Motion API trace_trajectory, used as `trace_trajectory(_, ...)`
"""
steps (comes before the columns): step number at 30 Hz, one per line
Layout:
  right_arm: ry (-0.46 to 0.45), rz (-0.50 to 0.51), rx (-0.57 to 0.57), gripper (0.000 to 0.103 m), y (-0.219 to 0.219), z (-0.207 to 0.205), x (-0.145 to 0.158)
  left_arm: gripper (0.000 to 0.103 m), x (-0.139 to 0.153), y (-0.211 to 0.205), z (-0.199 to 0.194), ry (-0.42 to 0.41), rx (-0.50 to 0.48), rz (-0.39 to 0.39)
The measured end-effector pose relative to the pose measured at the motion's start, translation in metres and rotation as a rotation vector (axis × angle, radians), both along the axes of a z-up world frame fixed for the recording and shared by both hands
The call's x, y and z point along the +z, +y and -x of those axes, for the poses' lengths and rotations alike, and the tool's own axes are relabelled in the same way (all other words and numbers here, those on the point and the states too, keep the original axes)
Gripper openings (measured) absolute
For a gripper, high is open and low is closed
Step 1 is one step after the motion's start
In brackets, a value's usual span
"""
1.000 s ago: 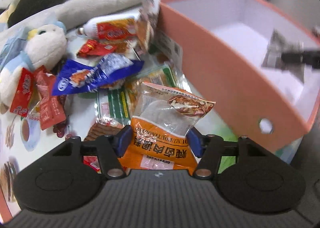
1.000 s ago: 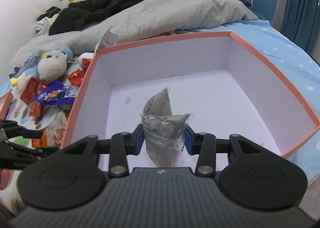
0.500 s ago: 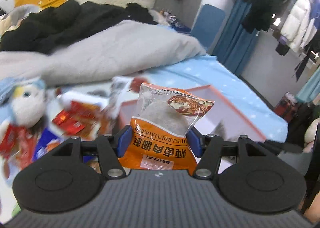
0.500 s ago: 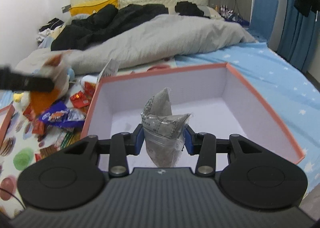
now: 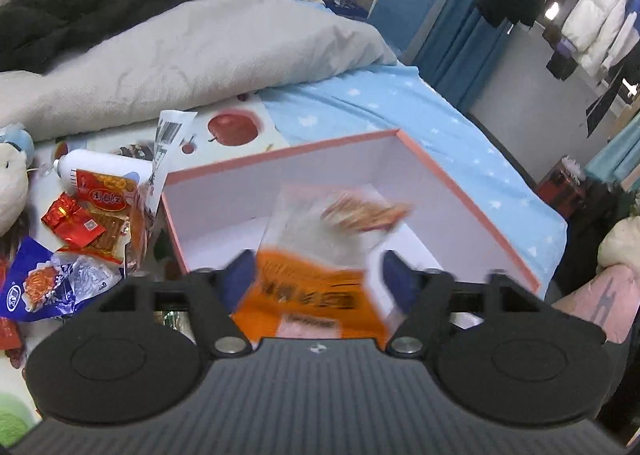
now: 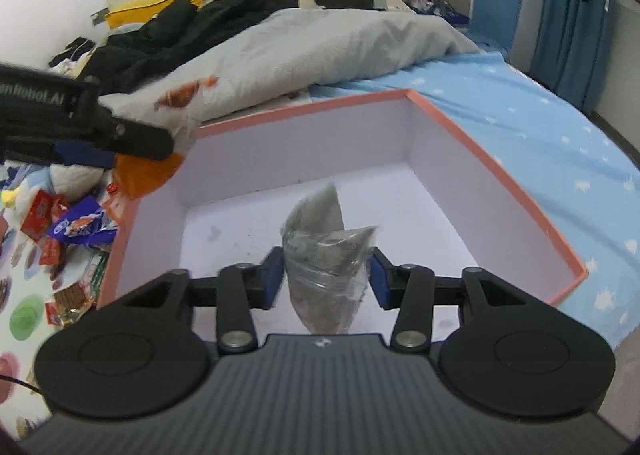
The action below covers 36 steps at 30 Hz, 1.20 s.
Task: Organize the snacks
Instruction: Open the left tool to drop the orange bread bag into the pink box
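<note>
Jaws stand apart on both grippers: orange snack packet (image 5: 316, 287) and grey packet (image 6: 326, 275) loose between them

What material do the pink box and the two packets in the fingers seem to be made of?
Pink box: likely cardboard, matte; thin stiff walls, pink outside, white inside.
Orange packet: plastic film, glossy; printed below, clear above, though blurred.
Grey packet: thin clear plastic, shiny and creased, with grey contents showing through.

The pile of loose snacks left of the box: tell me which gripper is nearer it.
Left. The left gripper hangs over the pink box's left wall, beside the snack pile. The right gripper is over the box's interior, farther away.
</note>
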State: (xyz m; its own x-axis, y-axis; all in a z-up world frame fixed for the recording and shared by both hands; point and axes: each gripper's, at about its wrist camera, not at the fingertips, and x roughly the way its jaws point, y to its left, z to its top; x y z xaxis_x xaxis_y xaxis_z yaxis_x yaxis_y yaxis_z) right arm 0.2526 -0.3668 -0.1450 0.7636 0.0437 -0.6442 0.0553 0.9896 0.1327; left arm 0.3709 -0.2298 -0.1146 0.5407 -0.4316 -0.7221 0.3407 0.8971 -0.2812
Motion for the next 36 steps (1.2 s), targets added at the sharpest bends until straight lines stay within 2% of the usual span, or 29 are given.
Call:
trace_trajectory(2, -0.013, -0.013, 0.002, 0.071, -0.002, 0.001, 0.003, 0.089, -0.002, 0.006, 0.001, -0.016, 0.007, -0.001)
trace_trajectory(9, -0.097, -0.012, 0.011, 0.071, 0.002, 0.011, 0.032, 0.089, 0.023, 0.033, 0.015, -0.062, 0.034, 0.032)
trace_trajectory(16, -0.216, -0.032, 0.046, 0.071, 0.02, 0.024, 0.073, 0.089, 0.065, 0.064, 0.048, -0.183, 0.053, 0.035)
trace_trajectory(22, -0.287, -0.056, 0.081, 0.071, 0.049, 0.043, 0.093, 0.089, 0.088, 0.092, 0.086, -0.286, 0.076, -0.008)
trace_trajectory(28, -0.293, -0.107, 0.143, 0.071, 0.083, 0.065, 0.092, 0.089, 0.089, 0.135, 0.123, -0.302, 0.136, -0.01)
trace_trajectory(36, -0.297, -0.111, 0.187, 0.071, 0.116, 0.087, 0.091, 0.089, 0.081, 0.177, 0.167, -0.314, 0.184, -0.023)
